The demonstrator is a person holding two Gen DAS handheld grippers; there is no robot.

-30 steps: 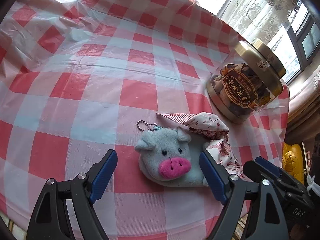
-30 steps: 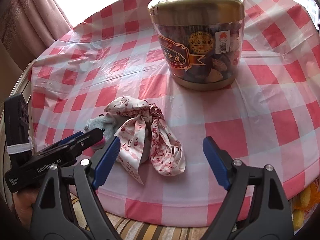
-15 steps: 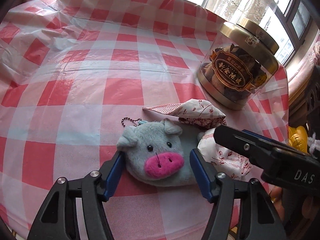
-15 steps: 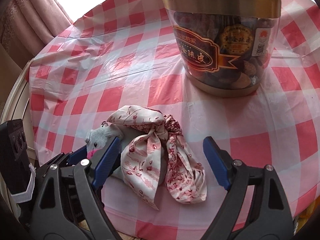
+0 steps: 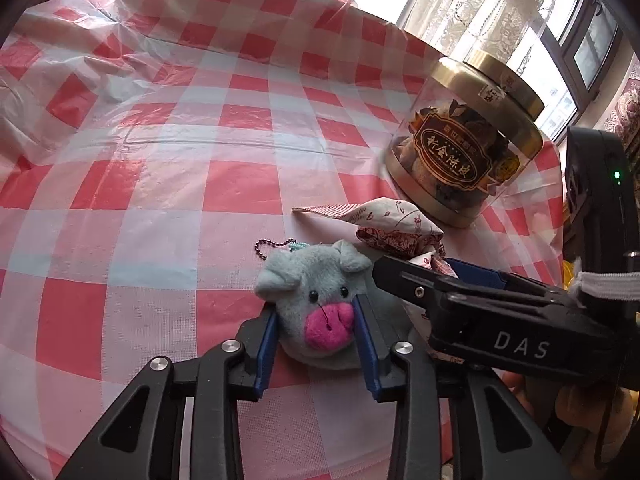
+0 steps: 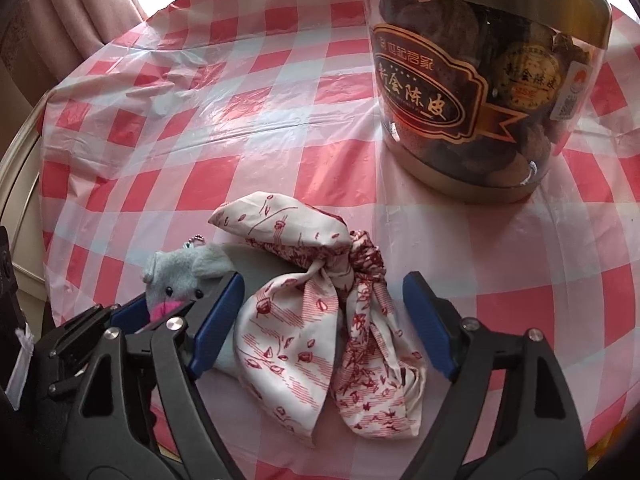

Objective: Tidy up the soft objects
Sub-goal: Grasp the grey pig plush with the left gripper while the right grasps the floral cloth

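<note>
A grey pig plush (image 5: 308, 276) with a pink snout and a bead chain lies near the table's front edge. My left gripper (image 5: 317, 322) is closing on it, its blue pads pressing both cheeks. Just right of the pig lies a knotted white and red floral scarf (image 6: 304, 312), seen also in the left wrist view as the scarf (image 5: 392, 224). My right gripper (image 6: 324, 286) straddles the scarf with its jaws closing slowly, and the pads stand clear of the cloth on both sides. Its left finger (image 6: 218, 320) sits close beside the pig (image 6: 180, 272).
A clear jar (image 6: 480, 92) with a gold lid and dark contents stands behind the scarf, at the right. A red and white checked plastic tablecloth (image 5: 200, 120) covers the round table. Curtains and a window lie beyond; the table edge is close below the grippers.
My left gripper's jaws have gone from wide apart to pressed on the pig's face. My right gripper has moved forward and down over the scarf, beside the left one.
</note>
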